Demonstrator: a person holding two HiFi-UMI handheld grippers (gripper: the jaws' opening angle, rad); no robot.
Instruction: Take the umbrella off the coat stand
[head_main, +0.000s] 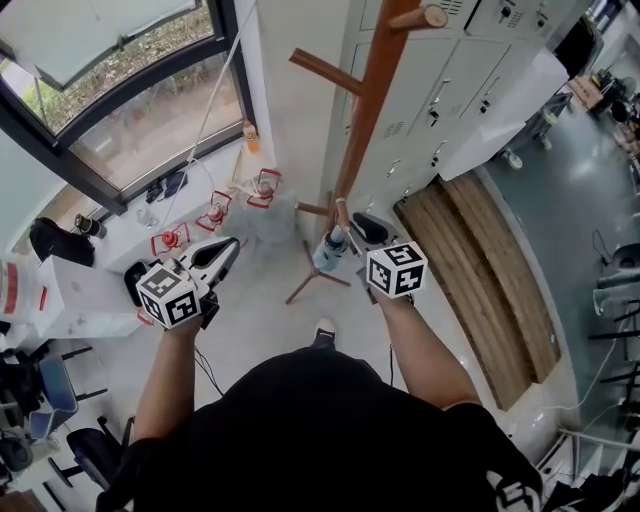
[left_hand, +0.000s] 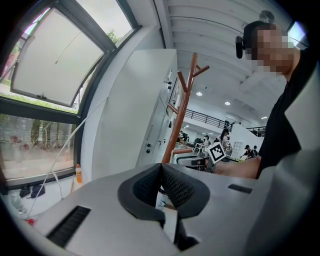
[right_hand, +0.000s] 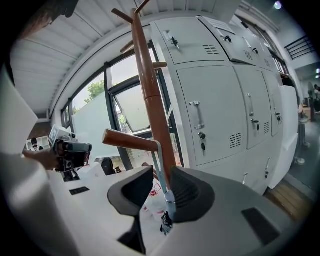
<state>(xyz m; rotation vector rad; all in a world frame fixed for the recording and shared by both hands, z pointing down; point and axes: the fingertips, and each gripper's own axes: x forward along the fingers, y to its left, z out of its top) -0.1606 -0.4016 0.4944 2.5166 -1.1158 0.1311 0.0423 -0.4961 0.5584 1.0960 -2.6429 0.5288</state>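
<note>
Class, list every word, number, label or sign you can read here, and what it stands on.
None can be read.
Marker cubes: black-and-white square patterns, no letters.
Orange bottle by the window: label too small.
White print on the black shirt: cut off, unreadable.

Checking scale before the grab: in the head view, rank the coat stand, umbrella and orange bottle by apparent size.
1. coat stand: largest by far.
2. umbrella: folded, hanging by the pole.
3. bottle: looks smallest, but it stands farther off by the window, so its true size is unsure.
</note>
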